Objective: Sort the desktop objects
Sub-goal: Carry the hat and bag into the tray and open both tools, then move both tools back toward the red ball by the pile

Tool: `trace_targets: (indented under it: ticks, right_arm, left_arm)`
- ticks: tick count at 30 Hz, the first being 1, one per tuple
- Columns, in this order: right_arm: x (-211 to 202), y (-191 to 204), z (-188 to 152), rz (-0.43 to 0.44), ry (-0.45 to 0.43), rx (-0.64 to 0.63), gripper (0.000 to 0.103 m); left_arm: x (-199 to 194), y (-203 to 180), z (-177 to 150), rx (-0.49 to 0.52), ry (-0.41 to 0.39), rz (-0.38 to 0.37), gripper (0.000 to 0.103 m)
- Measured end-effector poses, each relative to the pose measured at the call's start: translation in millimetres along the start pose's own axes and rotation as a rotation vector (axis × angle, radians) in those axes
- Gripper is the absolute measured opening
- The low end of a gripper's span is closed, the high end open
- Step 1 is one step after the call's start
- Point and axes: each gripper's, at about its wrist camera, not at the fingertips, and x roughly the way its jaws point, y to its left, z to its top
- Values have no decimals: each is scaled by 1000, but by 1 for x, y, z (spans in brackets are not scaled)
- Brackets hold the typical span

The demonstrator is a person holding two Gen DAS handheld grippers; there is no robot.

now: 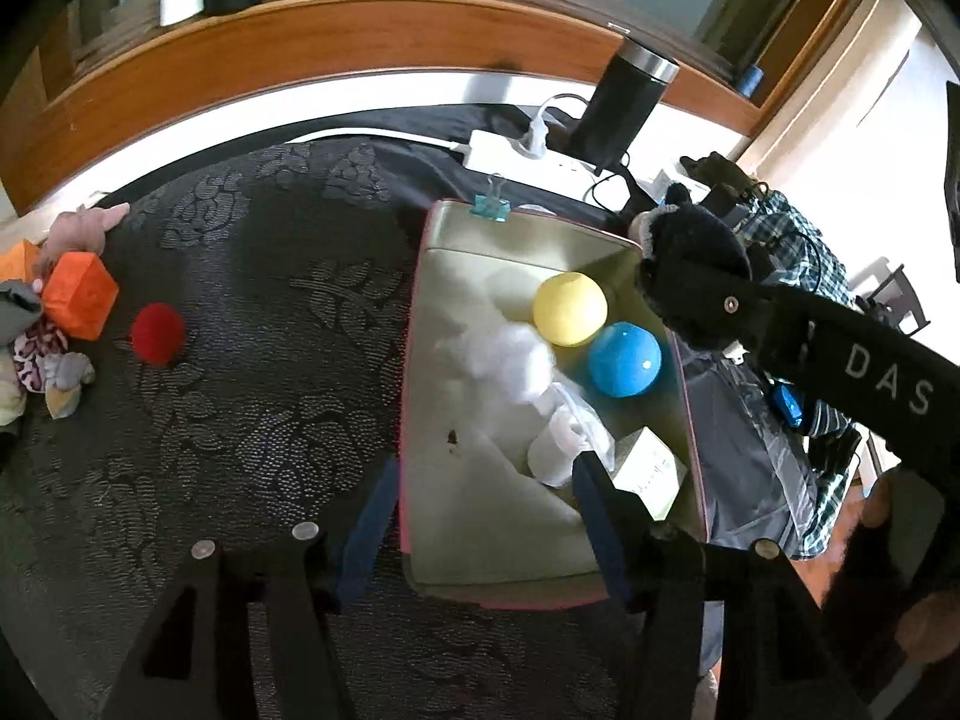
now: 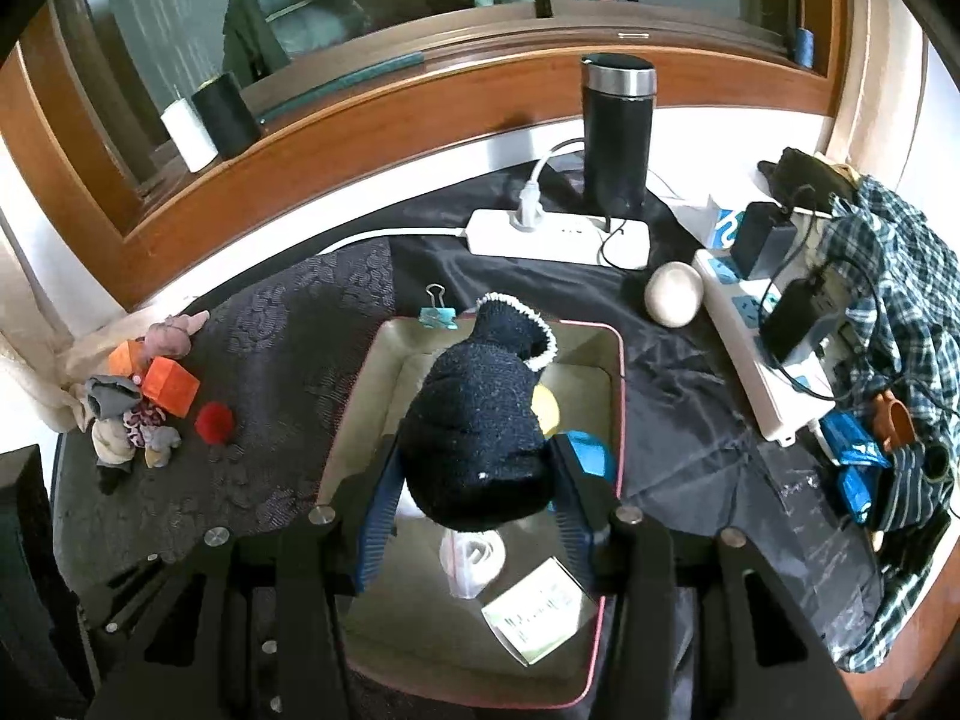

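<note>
A pink-rimmed tray (image 1: pixel 414 360) (image 2: pixel 618 372) holds a yellow ball (image 1: pixel 570 309), a blue ball (image 1: pixel 624 360), white fluff (image 1: pixel 498 354), a plastic bag (image 1: pixel 567 438) and a small card box (image 1: pixel 651 471) (image 2: pixel 537 612). My right gripper (image 2: pixel 474 495) is shut on a rolled dark sock (image 2: pixel 480 432) above the tray; the sock also shows in the left wrist view (image 1: pixel 690 264). My left gripper (image 1: pixel 480 516) is open and empty over the tray's near edge. A red pom-pom (image 1: pixel 157 333) (image 2: pixel 214 420) and orange blocks (image 1: pixel 79 294) (image 2: pixel 171 385) lie at the left.
A black flask (image 2: pixel 617 132), a white power strip (image 2: pixel 558 237), a pale egg-shaped object (image 2: pixel 673 293), a second strip with chargers (image 2: pixel 768 324) and plaid cloth (image 2: pixel 900 276) crowd the back and right. A blue binder clip (image 1: pixel 491 204) sits on the tray's far rim. Small toys (image 2: pixel 132 426) lie left.
</note>
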Motion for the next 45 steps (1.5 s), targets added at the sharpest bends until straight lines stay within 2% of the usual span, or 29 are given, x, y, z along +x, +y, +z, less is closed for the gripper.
trace_targets:
  ticks: [7, 9, 11, 19, 23, 32, 45]
  right_arm:
    - [4, 4, 5, 16, -1, -8, 55]
    - [4, 4, 5, 22, -2, -5, 62]
    - [3, 4, 5, 25, -7, -4, 65]
    - [6, -4, 8, 35, -9, 43, 66]
    - [11, 8, 6, 50, 3, 38, 66]
    - [23, 81, -8, 118, 46, -62, 66]
    - [62, 191, -26, 162, 146, -185, 66]
  left_arm:
    - [-2, 10, 2, -27, -7, 22, 61]
    - [-2, 12, 3, -34, -9, 27, 61]
    - [-3, 14, 3, -42, -10, 32, 61]
    - [-15, 29, -2, -82, -24, 67, 61]
    - [-22, 49, -8, -120, -24, 94, 61]
    - [-53, 122, -20, -250, -64, 164, 61]
    - [-96, 274, -40, -477, -141, 268, 61]
